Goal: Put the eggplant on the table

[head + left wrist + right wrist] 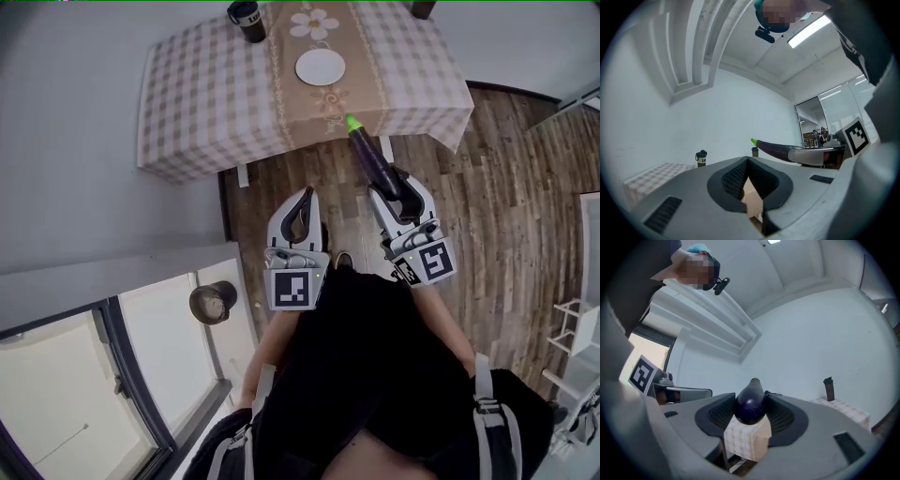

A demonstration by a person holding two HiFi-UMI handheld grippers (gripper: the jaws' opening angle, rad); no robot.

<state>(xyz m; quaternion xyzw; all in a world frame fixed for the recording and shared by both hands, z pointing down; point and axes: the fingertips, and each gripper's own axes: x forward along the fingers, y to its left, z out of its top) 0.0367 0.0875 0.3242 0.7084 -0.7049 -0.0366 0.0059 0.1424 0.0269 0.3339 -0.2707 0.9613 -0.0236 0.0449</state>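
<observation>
Eggplant (pixel 375 157), dark purple with a green stem end, was clamped lengthwise in the right gripper (pixel 398 195). Its rounded butt sat between the pads and its stem pointed away toward the table (pixel 206 94). The right gripper view showed both jaws pressed against the sides of the fruit (pixel 751 401). The eggplant was off the table, carried in the air above the wooden floor (pixel 487 187). Its green tip lined up with the table's near edge, but from the head view alone it was unclear whether the tip had crossed that edge.

The left gripper (pixel 305 202) was just left of the right one, also over the floor. Its jaw tips were together and nothing was between them.

The table carried a checked cloth and a beige flowered runner (pixel 323 94). A white plate (pixel 321 66) lay on the runner, beyond the eggplant's tip. A dark lidded bottle (pixel 247 19) stood at the far edge, left of the runner.
</observation>
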